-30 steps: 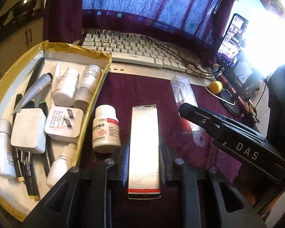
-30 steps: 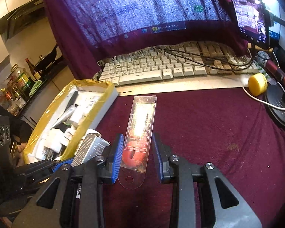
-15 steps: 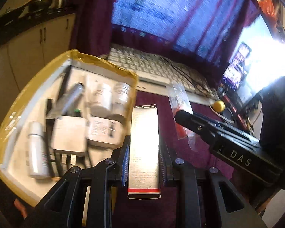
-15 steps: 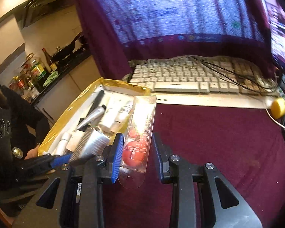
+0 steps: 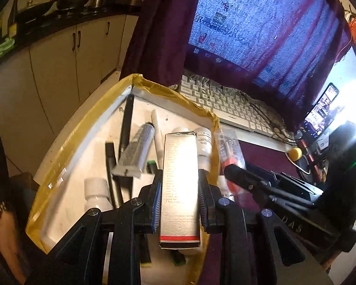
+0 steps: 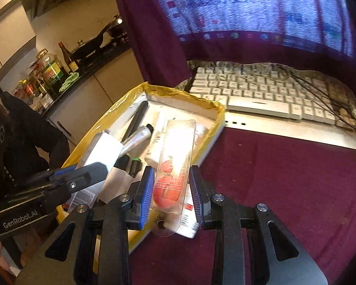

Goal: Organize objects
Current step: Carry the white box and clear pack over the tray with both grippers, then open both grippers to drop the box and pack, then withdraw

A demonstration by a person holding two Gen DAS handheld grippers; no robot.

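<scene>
My left gripper (image 5: 180, 201) is shut on a tall silver carton with a red stripe (image 5: 180, 180), held upright over the yellow-taped white tray (image 5: 66, 149). My right gripper (image 6: 170, 190) is shut on a clear plastic pack with a red item inside (image 6: 175, 161), above the tray's right edge (image 6: 216, 118). In the left wrist view the right gripper (image 5: 237, 178) and its pack (image 5: 227, 142) sit just right of the carton. The right wrist view shows the left gripper (image 6: 92, 171) and the carton (image 6: 102, 152) at the left, over the tray.
The tray holds a silver tube (image 5: 137, 149), white bottles (image 5: 96, 192) and black pens (image 5: 127, 118). Behind it are a white keyboard (image 6: 273, 90) and a monitor draped in purple cloth (image 5: 261, 23). A yellow ball (image 5: 294, 153) lies at right; a dark sleeve (image 6: 23, 137) at left.
Both grippers have swung left, off the purple tabletop to above the tray, each carrying its item. The red-labelled white bottle beside the carton is no longer visible.
</scene>
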